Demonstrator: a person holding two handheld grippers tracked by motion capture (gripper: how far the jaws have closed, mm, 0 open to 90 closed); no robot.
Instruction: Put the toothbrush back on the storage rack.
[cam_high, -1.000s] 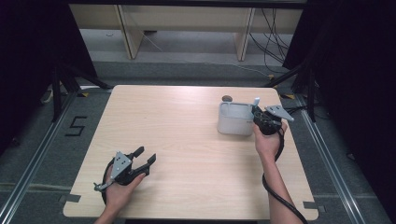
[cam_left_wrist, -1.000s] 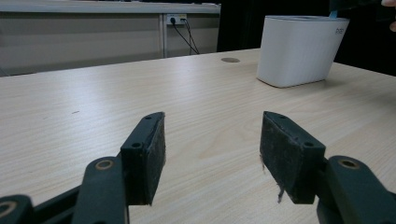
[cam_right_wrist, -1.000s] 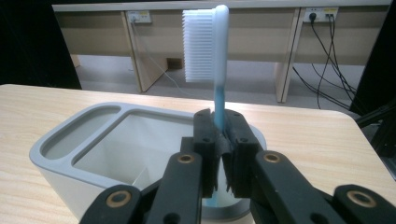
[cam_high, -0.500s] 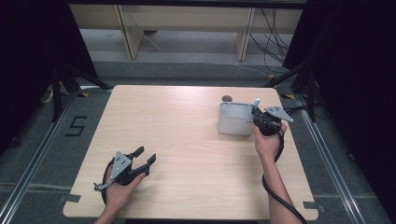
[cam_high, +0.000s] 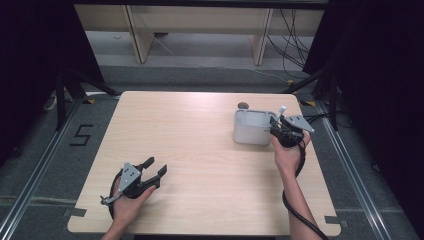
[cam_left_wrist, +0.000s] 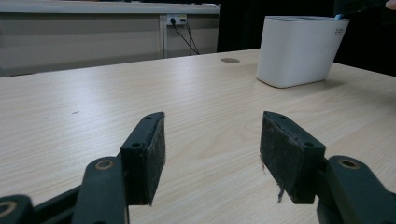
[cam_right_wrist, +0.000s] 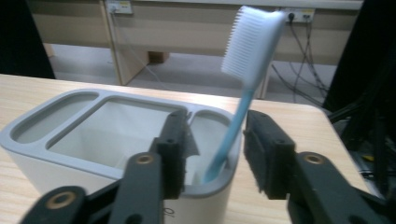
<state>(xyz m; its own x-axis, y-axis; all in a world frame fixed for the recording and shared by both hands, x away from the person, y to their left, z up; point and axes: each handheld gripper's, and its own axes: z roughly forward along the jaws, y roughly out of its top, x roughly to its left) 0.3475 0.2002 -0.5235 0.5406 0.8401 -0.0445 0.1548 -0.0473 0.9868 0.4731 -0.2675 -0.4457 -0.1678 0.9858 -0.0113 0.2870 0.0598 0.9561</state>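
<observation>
Your right gripper (cam_right_wrist: 212, 154) sits parted around the toothbrush (cam_right_wrist: 247, 65) in the holder's (cam_right_wrist: 93, 140) right slot — not clamping it; your left gripper (cam_left_wrist: 212, 158) rests wide open, empty, near-left.

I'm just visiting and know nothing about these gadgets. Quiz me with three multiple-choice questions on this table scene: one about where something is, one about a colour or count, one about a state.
1. Where does the toothbrush stand?
A. flat on the table
B. in the small end compartment of the holder
C. in the large middle compartment

2. How many compartments does the white toothbrush holder have?
A. one
B. three
C. five

3. How are the left gripper's jaws?
A. apart, with nothing between them
B. clamped on the holder
C. shut on a toothbrush

Answers:
1 B: the right gripper view shows the blue handle going down into the small end compartment, leaning, between the right gripper's open jaws.
2 B: that view shows two small compartments flanking a large one.
3 A: the left gripper view shows bare wooden table in the gap.
</observation>
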